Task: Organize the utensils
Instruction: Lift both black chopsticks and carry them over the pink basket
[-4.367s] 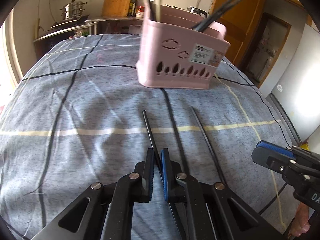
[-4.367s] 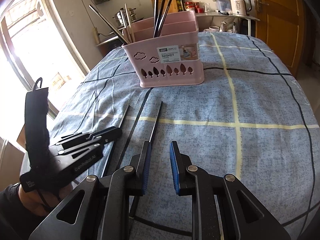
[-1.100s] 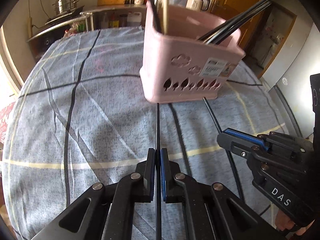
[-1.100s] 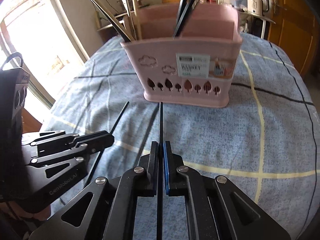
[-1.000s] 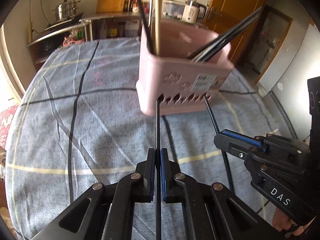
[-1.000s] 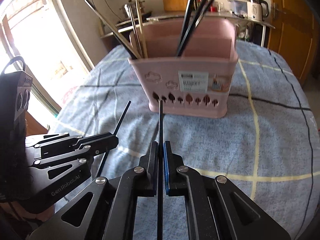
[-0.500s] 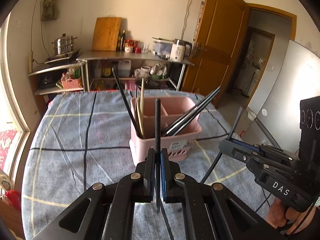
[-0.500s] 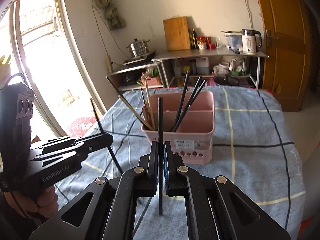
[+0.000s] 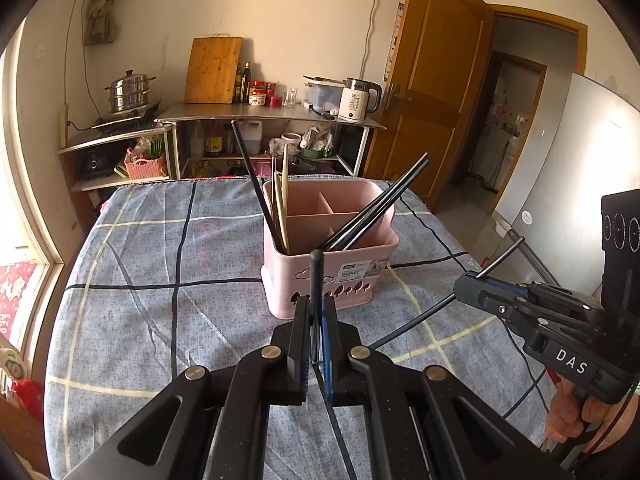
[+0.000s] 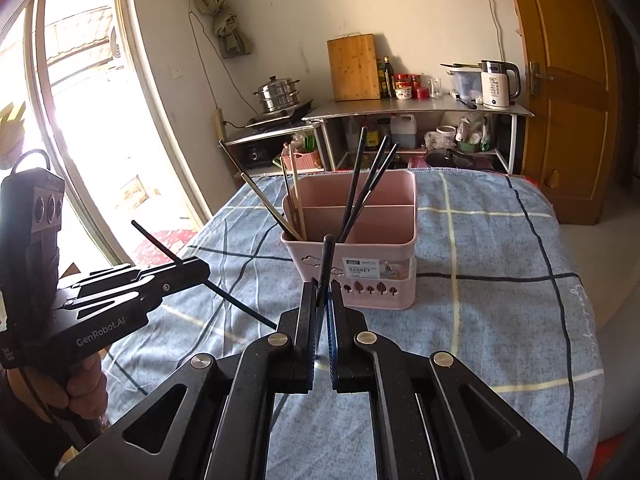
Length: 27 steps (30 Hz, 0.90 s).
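Note:
A pink utensil basket (image 9: 362,254) (image 10: 394,282) stands on the blue checked tablecloth, with pale and black chopsticks leaning in its compartments. My left gripper (image 9: 317,305) is shut on a black chopstick (image 9: 316,276) that points at the basket's front wall, lifted off the cloth. My right gripper (image 10: 322,300) is shut on a second black chopstick (image 10: 326,262), also raised in front of the basket. Each gripper shows in the other's view: the right gripper (image 9: 468,286) with its chopstick (image 9: 502,254) slanting through it, and the left gripper (image 10: 200,270) with its chopstick (image 10: 154,238).
The tablecloth (image 9: 160,320) covers the whole table. Behind it stand a metal shelf (image 9: 272,114) with a kettle, jars and a cutting board, and a steamer pot (image 9: 130,92). A wooden door (image 9: 436,92) is at the right and a window (image 10: 80,120) at the left.
Both grippers have risen from the cloth, each carrying its black chopstick, and now point less steeply down. The basket sits lower and farther off in both views.

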{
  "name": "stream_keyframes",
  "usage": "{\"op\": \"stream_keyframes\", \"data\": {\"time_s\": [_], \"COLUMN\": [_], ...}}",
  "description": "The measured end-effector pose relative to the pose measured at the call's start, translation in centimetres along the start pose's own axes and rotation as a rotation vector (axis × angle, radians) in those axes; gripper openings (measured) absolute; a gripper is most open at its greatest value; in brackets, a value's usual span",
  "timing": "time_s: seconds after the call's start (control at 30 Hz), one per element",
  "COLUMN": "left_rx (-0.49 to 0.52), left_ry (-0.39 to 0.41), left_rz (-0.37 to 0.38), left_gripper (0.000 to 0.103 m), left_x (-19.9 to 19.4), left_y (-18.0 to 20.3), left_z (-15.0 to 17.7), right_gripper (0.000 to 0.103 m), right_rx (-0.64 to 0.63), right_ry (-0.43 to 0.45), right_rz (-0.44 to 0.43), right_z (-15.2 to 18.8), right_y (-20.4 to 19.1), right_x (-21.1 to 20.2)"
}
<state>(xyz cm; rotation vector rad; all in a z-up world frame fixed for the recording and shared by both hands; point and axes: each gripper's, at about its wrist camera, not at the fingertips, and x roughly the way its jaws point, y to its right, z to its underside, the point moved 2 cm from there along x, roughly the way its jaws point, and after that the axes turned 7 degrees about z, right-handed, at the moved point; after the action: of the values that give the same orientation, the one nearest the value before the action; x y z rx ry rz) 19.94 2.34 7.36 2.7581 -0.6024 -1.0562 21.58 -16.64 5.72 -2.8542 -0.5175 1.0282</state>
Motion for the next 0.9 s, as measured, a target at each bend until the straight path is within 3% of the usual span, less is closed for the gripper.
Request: {"op": "stream_keyframes", "data": {"time_s": [0.47, 0.9], "left_rx": [-0.016, 0.037], "left_ry": [0.011, 0.135], "left_rz": [0.017, 0.041], "left_gripper": [0.004, 0.004], "left_x": [-1.1, -4.4], "left_y": [0.3, 1.9], "left_z": [-0.9, -7.2], "right_gripper": [0.005, 0.005], "right_rx": [-0.026, -0.018], "right_ry": [0.031, 0.182], "right_rz": [0.007, 0.002], "right_z": [-0.6, -5.6], "right_y": [-0.5, -0.7], "right_x": [-1.3, -4.1]}}
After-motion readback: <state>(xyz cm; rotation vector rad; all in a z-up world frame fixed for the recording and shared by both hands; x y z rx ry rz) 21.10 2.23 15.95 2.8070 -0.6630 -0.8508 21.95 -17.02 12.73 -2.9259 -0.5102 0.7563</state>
